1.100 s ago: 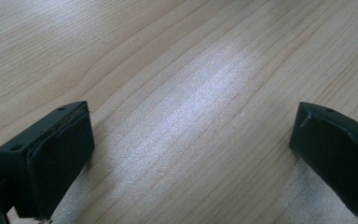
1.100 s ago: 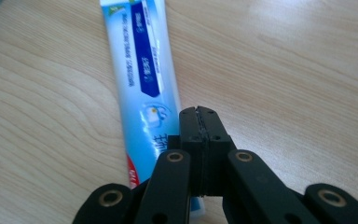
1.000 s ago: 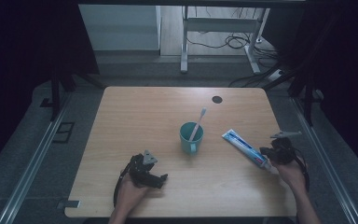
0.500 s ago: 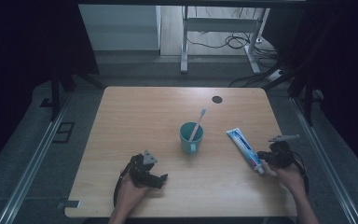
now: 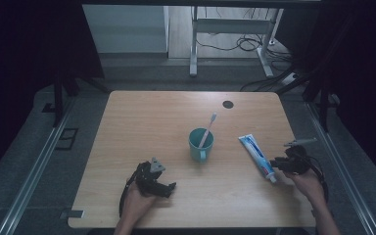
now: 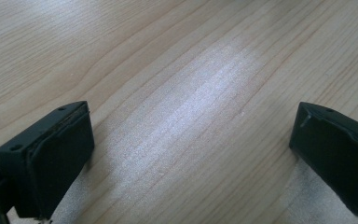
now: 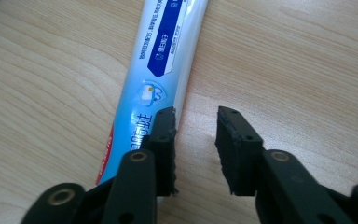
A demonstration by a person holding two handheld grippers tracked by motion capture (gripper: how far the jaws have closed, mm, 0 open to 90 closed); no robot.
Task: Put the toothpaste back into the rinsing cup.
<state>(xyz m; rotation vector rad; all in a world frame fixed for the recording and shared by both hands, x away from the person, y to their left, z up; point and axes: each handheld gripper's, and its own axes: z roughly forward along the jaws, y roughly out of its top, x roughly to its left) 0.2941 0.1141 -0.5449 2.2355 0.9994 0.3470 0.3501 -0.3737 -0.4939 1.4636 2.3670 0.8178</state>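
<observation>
The high view looked forward and down from above the person's side, taking in the whole wooden table (image 5: 142,122). The left gripper view sat very close to bare tabletop. The right gripper view was equally close, sharing the toothpaste tube (image 7: 168,56) with the high view.

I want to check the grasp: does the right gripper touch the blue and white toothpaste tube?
Cannot tell. In the right gripper view, one jaw of the right gripper overlaps the tube; nothing between jaws.
</observation>
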